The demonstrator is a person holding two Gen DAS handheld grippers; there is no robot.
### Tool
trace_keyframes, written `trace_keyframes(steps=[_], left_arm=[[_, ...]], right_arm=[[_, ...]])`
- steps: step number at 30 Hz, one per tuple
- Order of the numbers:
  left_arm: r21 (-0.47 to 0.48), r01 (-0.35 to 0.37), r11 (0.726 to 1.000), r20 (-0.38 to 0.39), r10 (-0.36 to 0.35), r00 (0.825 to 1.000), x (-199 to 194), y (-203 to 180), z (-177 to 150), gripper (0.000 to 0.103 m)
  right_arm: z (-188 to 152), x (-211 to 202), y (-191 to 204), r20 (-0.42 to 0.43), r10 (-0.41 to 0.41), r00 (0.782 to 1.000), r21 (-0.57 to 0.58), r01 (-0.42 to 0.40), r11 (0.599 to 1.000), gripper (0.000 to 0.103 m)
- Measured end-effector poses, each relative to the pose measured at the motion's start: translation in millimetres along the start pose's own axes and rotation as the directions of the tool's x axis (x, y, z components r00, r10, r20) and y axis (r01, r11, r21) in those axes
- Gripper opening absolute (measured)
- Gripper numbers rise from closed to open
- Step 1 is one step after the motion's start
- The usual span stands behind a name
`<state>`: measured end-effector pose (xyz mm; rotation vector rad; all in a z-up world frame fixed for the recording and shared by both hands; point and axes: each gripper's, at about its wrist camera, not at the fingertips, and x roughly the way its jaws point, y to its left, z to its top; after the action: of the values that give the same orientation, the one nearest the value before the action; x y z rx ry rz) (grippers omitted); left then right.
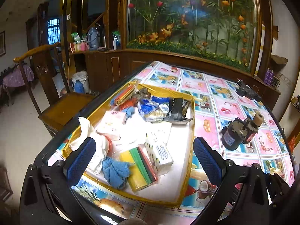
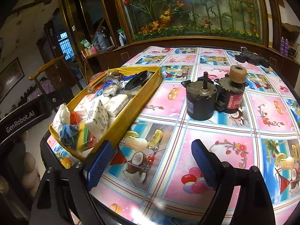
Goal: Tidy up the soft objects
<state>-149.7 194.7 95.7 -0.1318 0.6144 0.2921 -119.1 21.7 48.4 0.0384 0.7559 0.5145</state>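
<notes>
Soft objects, a blue cloth [image 1: 115,172] and tissue packs [image 1: 159,152], lie in the yellow tray [image 1: 192,123] on the desk [image 2: 206,150]. Both hand-held grippers, left [image 1: 144,159] and right [image 2: 151,166], gape empty. Best pinch the cloth mid-bundle.

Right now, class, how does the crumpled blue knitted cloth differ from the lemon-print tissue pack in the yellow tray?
The crumpled blue knitted cloth is bunched and shapeless; the lemon-print tissue pack is a neat wrapped block. The cloth is plain blue, the pack white with printing. Both lie in the yellow tray, at its near end.
</notes>
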Motion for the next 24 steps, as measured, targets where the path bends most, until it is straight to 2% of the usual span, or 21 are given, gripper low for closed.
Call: trace_keyframes(steps=[15,24], left_arm=[[0.042,-0.002,0.999,-0.077,0.006,0.997,20.6,-6.5,-5.3,0.103],[0.054,0.014,0.998,-0.098,-0.009,0.995,23.0,-11.2,-9.4,0.103]], right_arm=[[-2.4,12.0,10.3,-0.028,-0.014,0.999,-0.022,0.014,1.0,0.089],[-6.4,11.8,20.4,-0.025,-0.044,0.999,-0.083,0.042,0.996,0.09]])
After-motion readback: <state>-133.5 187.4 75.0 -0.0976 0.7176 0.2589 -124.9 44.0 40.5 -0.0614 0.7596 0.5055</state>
